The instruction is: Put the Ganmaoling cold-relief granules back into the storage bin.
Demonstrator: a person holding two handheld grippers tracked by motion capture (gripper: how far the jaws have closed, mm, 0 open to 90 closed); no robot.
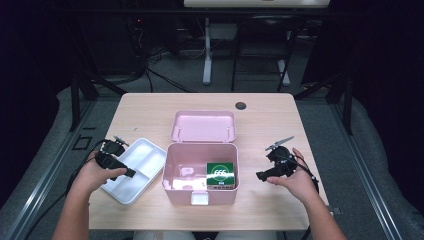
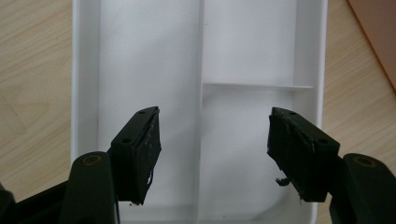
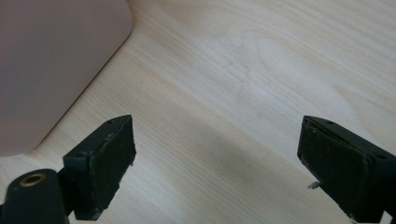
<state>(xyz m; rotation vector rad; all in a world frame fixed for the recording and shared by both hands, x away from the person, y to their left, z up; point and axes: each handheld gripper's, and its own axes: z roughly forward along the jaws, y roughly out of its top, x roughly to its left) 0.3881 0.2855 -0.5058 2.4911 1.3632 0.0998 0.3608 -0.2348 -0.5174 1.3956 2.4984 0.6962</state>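
Observation:
A pink box (image 1: pixel 172 192) stands open at the table's front middle, its lid (image 1: pixel 203 126) folded back behind it. A green carton (image 1: pixel 221 172) sits in the box's right half. Left of the box lies a white divided tray (image 1: pixel 150 154), empty. My left gripper (image 1: pixel 131 173) hovers over the tray (image 2: pixel 261 60), jaws open with nothing between them. My right gripper (image 1: pixel 260 176) is open above bare wood to the right of the box, whose pink wall (image 3: pixel 51 65) shows at the upper left of the right gripper view.
A small dark grommet (image 1: pixel 241 105) is set in the table near its far edge. Beyond the table stand desk legs (image 1: pixel 207 55) and cables on a grey floor. Bare wood (image 3: pixel 261 70) lies right of the box.

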